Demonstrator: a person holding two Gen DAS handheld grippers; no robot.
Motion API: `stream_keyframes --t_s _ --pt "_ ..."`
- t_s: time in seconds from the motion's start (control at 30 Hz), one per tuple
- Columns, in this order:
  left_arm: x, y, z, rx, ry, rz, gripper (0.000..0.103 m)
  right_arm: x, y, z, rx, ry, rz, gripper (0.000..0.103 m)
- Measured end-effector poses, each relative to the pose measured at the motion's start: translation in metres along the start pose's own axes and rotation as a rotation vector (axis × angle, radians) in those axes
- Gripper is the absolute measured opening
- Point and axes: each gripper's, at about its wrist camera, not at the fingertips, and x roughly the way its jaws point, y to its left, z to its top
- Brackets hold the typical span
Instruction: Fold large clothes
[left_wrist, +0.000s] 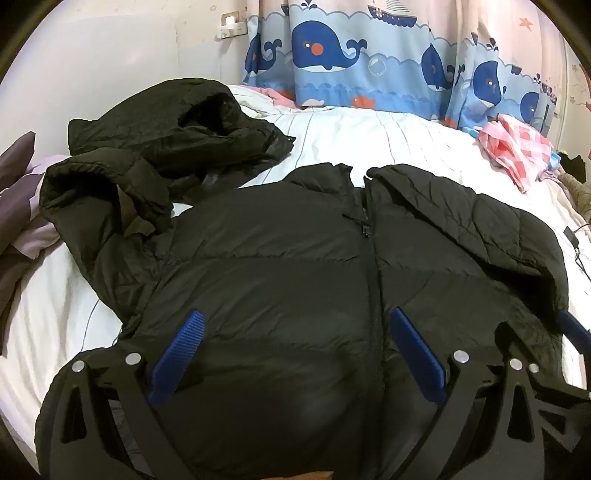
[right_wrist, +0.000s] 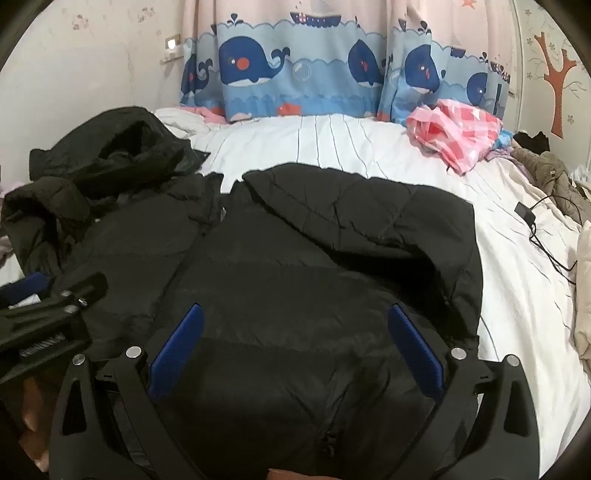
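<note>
Jacket (left_wrist: 266, 266) hem hidden below both views.

Bed (right_wrist: 369, 147) free far side – pink cloth (right_wrist: 458, 133), cable (right_wrist: 546, 243) block rt.

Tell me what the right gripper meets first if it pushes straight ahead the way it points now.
Most likely the black puffer jacket: the right gripper, open, points at its front panel. Beyond lies the white bedsheet. How near the jacket is cannot be judged.
</note>
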Motion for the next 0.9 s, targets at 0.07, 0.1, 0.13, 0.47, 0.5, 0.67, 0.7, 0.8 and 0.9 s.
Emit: stream_keyframes --t_s 0.07,0.1,0.13,0.47,0.5,0.67,0.7,0.8,0.9 --pt "-0.002 -0.003 0.000 0.020 -0.007 0.017 0.096 0.005 0.003 -0.005 -0.012 0.008 -0.005 0.096" --pt "-0.004 -0.003 -0.001 0.032 -0.017 0.023 0.096 0.010 0.001 -0.007 -0.019 0.013 -0.002 0.096" --pt "-0.005 -0.003 -0.001 0.039 -0.024 0.025 0.096 0.012 0.002 -0.010 -0.027 0.013 -0.012 0.096" --pt "-0.040 -0.002 -0.003 0.136 -0.194 0.160 0.096 0.035 0.015 -0.044 -0.101 0.103 0.003 0.096" --pt "-0.043 0.000 -0.002 0.125 -0.188 0.152 0.096 0.035 0.015 -0.047 -0.097 0.118 0.008 0.096" --pt "-0.049 0.003 0.004 0.091 -0.092 0.098 0.096 0.012 0.008 -0.050 -0.067 0.078 0.087 0.096" --pt "-0.053 0.002 0.007 0.082 -0.084 0.081 0.096 0.003 0.005 -0.046 -0.052 0.046 0.094 0.096" --pt "-0.060 0.000 0.008 0.094 -0.089 0.061 0.096 -0.025 0.003 -0.030 -0.029 -0.065 0.090 0.096" --pt "-0.052 0.007 0.008 0.063 -0.044 0.011 0.096 -0.043 0.009 -0.007 -0.035 -0.158 0.079 0.096"
